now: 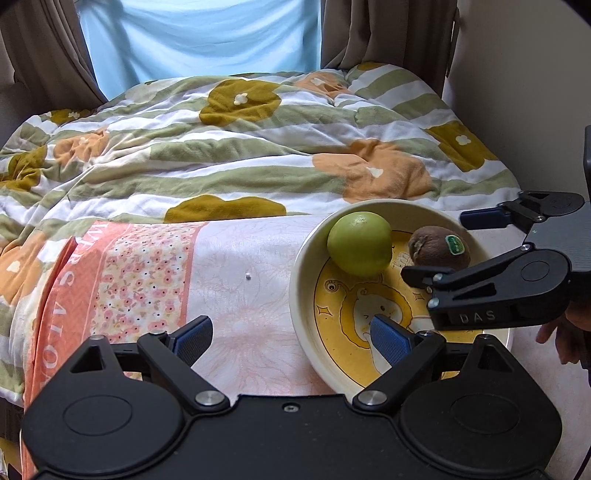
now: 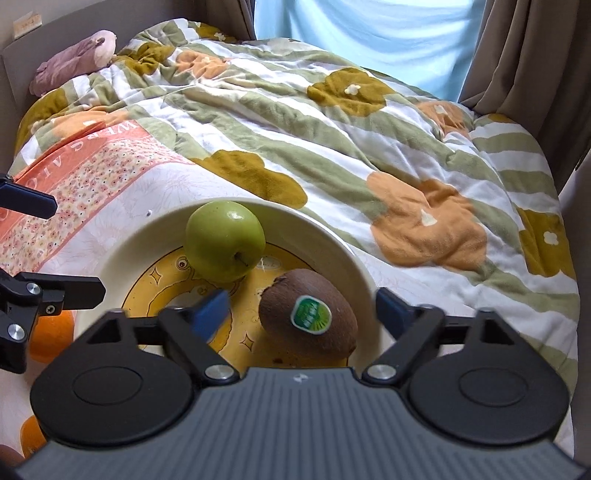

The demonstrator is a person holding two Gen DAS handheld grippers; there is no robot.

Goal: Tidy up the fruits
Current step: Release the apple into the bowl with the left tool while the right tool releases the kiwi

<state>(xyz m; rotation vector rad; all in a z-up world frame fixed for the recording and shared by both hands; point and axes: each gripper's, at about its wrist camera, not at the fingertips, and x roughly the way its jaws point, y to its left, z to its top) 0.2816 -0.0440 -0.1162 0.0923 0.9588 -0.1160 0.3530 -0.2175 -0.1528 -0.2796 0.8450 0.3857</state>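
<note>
Close to the right wrist camera, the right gripper [image 2: 299, 314] stands spread wide with its blue pads clear of the kiwi [image 2: 308, 314], which lies between them on the plate [image 2: 140, 236]; the gripper body cuts off the kiwi's lower edge and the plate's near rim. Just beyond, the green apple [image 2: 225, 240] sits on the same plate, near the kiwi but apart from it. At the left edge an orange [image 2: 50, 334] lies on the bedding beside the plate, half hidden behind the left gripper's fingers, and a second orange shape lower down is too cut off to name. From the left wrist camera, the left gripper [image 1: 291, 338] is released and empty, one pad over the plate's rim, the other over the pink cloth [image 1: 147, 273]; no orange shows there. That view shows the right gripper from the side and part of a hand [image 1: 565, 332] at the frame edge. Farther off lie the flowered quilt [image 2: 332, 147], a plush toy [image 2: 74, 59] seen only from the right, and brown curtains [image 1: 388, 33].
</note>
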